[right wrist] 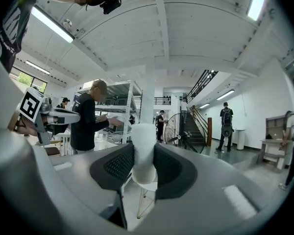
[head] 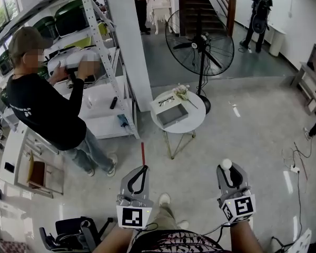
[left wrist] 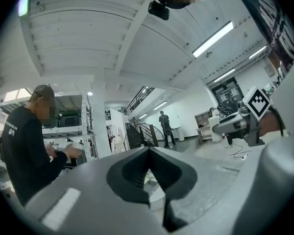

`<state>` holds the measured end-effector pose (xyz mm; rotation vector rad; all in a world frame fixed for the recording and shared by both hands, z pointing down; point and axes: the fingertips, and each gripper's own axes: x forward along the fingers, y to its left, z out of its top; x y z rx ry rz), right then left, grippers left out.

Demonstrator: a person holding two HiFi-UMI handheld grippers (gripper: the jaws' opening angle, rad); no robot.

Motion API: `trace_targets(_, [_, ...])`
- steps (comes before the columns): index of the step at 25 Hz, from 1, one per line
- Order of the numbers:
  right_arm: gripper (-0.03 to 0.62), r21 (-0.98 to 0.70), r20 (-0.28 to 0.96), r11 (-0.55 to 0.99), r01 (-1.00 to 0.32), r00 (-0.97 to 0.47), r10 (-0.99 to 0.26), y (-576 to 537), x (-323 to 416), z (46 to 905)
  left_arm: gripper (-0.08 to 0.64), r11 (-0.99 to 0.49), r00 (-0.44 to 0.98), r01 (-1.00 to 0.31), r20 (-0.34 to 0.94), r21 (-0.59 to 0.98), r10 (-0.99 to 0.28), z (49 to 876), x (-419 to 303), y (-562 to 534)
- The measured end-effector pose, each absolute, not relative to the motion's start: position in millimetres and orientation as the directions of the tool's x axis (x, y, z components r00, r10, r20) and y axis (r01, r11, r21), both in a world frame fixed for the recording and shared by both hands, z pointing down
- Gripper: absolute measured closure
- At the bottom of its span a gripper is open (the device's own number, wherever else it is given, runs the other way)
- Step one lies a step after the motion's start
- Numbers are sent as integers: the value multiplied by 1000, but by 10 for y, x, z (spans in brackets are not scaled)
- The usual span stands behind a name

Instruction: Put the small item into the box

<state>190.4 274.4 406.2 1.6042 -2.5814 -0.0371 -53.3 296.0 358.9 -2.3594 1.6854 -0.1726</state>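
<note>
In the head view a grey open box [head: 172, 115] lies on a small round white table [head: 195, 121], beside a pair of glasses [head: 166, 100] and a sprig of flowers [head: 182, 92]. Both grippers are low in that view, well short of the table. My right gripper [head: 227, 167] is shut on a small white rounded item [head: 226, 164]; in the right gripper view the item [right wrist: 143, 153] stands upright between the dark pads. My left gripper [head: 143, 168] is shut with nothing in it, its tips meeting in the left gripper view [left wrist: 148, 150].
A person in black [head: 42, 109] works at a white shelving rack [head: 102, 62] on the left. A standing fan [head: 199, 44] is behind the table. A red strip [head: 142, 152] lies on the floor, cables [head: 295, 165] at the right. Other people stand near the stairs [head: 203, 7].
</note>
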Motion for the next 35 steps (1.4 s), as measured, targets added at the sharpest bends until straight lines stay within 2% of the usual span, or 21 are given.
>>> trace_targets(6, [445, 61, 85, 463, -884, -457, -885, 2470, 1788, 4109, 552, -321, 340, -907, -23, -273, -940, 3666, -597, 2686])
trace_targets(14, [445, 71, 89, 465, -883, -458, -884, 2082, 1710, 4097, 552, -374, 390, -903, -36, -213, -920, 3643, -479, 2194])
trace_targets(19, [445, 80, 175, 461, -884, -443, -879, 1791, 1626, 4060, 552, -388, 404, -898, -40, -207, -914, 3645, -526, 1838])
trace_targets(22, [445, 83, 141, 463, -883, -449, -882, 1619, 1550, 4066, 552, -395, 406, -904, -40, -166, -913, 3649, -604, 1653])
trace_targets(25, [445, 93, 169, 467, -879, -448, -878, 1460, 1461, 4072, 552, -403, 409, -908, -31, -114, -912, 3652, -693, 1461])
trace_targets(35, [443, 106, 172, 488, -866, -468, -867, 1020, 1119, 4061, 552, -414, 415, -907, -2, -79, -910, 3726, -997, 946])
